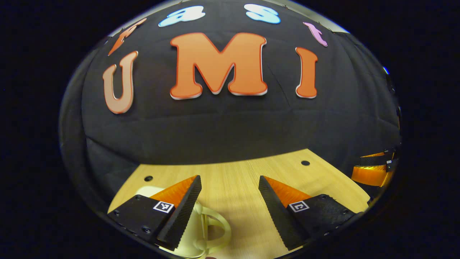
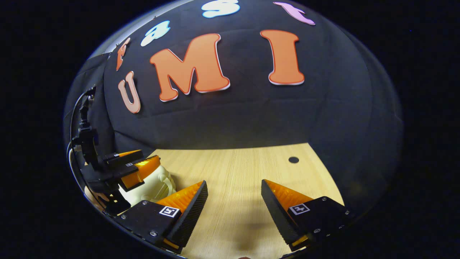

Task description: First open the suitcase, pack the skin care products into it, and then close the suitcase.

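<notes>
Grippers spread above wooden table (image 1: 233, 180), holding nothing.
Left gripper (image 1: 230, 194) hovers just over cream suitcase (image 1: 201, 230), apparently closed; right gripper (image 2: 233, 199) hangs beside it. Any grasp should centre on its handle.

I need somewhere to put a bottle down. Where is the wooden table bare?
The light wooden table is bare between the right tongs and the black cloth wall. It is crowded at the cream suitcase with its looped handle, where the left tongs hover.

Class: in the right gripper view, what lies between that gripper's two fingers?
Only bare wooden table between the right gripper's open fingers; the cream suitcase sits off left.
</notes>
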Tool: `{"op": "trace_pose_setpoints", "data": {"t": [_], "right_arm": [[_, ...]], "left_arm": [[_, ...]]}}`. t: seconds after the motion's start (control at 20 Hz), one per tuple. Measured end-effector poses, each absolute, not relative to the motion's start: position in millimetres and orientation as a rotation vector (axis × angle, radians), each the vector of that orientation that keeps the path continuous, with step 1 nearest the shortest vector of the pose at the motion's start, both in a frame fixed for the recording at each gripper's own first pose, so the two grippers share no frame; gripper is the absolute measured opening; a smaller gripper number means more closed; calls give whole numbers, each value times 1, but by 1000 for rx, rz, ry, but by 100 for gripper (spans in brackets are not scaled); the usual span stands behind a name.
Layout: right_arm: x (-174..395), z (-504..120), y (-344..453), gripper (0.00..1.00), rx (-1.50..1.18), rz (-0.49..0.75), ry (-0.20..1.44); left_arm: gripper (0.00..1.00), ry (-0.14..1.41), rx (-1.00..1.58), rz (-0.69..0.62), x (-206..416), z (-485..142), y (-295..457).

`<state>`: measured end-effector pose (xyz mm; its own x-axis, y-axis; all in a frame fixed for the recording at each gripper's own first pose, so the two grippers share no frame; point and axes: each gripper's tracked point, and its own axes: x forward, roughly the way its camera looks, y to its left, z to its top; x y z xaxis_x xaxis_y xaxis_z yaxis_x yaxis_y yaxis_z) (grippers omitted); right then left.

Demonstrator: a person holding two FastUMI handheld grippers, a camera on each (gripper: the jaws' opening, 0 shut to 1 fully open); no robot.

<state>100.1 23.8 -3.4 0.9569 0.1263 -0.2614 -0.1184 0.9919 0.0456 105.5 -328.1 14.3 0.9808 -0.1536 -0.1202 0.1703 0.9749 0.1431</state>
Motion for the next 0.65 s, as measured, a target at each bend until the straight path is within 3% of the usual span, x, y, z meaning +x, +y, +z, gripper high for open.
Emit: {"op": "trace_pose_setpoints", "data": {"t": [0.1, 0.15, 0.2, 0.3, 0.65], "right_arm": [[101, 29, 30, 95, -5, 114, 184], [101, 44, 34, 100, -23, 110, 145], [101, 58, 39, 95, -40, 99, 108], [91, 81, 41, 95, -63, 70, 47], [57, 112, 63, 95, -72, -1, -69]], "left_arm": [[99, 64, 116, -150, 96, 45, -327], [99, 26, 93, -131, 92, 55, -324], [99, -21, 71, -127, 86, 74, -324], [99, -93, 44, -138, 69, 106, -320], [99, -215, 15, -66, 34, 164, -241]]}}
